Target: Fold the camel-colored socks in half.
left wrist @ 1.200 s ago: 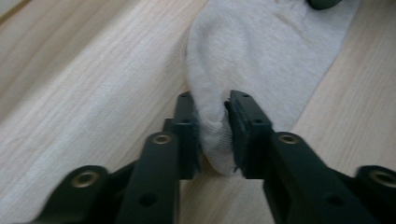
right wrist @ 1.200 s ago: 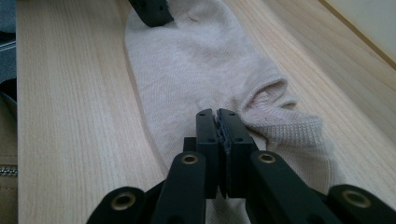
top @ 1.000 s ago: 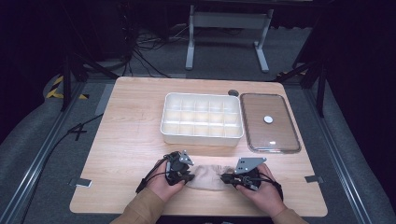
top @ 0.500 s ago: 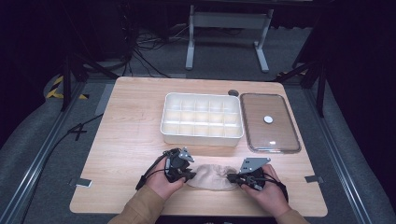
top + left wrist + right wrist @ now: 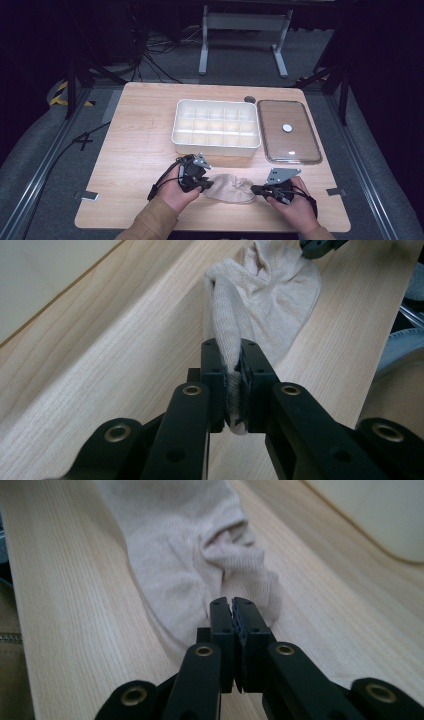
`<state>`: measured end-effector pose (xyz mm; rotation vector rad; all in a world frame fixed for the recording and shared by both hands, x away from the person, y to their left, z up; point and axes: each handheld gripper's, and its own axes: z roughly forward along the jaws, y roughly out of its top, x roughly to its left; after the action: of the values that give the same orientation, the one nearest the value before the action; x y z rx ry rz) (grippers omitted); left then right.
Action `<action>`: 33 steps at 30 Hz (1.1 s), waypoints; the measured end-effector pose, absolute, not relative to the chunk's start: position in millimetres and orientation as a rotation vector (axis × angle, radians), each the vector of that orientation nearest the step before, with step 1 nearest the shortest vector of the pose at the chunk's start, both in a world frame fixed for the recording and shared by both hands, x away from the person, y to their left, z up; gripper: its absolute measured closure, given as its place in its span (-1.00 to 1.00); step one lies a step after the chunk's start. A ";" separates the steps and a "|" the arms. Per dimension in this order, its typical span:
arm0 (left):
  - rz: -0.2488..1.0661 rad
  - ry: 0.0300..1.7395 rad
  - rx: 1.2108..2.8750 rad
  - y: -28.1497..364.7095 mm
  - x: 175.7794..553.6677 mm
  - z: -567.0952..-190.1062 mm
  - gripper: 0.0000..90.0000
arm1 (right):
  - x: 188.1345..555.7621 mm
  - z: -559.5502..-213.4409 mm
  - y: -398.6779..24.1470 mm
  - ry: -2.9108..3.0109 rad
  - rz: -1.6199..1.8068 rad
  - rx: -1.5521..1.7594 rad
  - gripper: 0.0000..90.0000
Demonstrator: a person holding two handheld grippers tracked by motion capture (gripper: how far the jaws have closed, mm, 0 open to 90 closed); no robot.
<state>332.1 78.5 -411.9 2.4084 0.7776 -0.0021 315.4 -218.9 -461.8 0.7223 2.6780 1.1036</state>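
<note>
The left gripper [image 5: 232, 385] is clamped on a fold of the beige sock [image 5: 260, 295]; in its own view the ribbed cloth is pinched tight between the two black jaws and rises from them as a bunched ridge toward the rest of the sock, which spreads flat on the table [image 5: 100, 365]. In the high view this gripper [image 5: 200, 184] sits at the sock's [image 5: 231, 188] left end, held in the person's left hand [image 5: 175, 192], with a tan sleeve [image 5: 150, 222] coming in from the bottom edge. The right gripper [image 5: 232, 622] has its jaws pressed together; in its own view they meet just at the near edge of the sock [image 5: 185, 555], but whether a bit of cloth is caught between them cannot be told, since the sock's hem lies right behind the tips. In the high view it [image 5: 257, 190] points left at the sock's right end, held in the right hand [image 5: 295, 205], a grey plate on top. The sock lies near the front edge of the table [image 5: 140, 150], between the two grippers, crumpled in the middle. Behind it, well apart, stands a white tray [image 5: 216, 145] with many compartments, and just to the tray's right lies a clear lid [image 5: 280, 145] with a white knob [image 5: 287, 128]. A small dark hole [image 5: 249, 99] sits in the tabletop behind the tray.
</note>
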 end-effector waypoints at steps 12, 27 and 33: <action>0.014 0.815 2.418 76.6 326.6 -401.7 0.78 | 319.8 -470.4 -205.3 2.698 1.101 0.696 0.97; 0.011 0.765 2.404 49.9 334.3 -399.1 0.82 | 322.0 -473.4 -193.2 2.705 1.152 0.656 0.98; -0.017 0.744 2.409 32.0 338.4 -404.6 0.82 | 321.3 -473.8 -193.3 2.703 1.157 0.653 0.98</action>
<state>338.4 32.0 -404.6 2.4086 0.7441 -0.0171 321.3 -193.3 -473.8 0.6532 2.7028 1.1569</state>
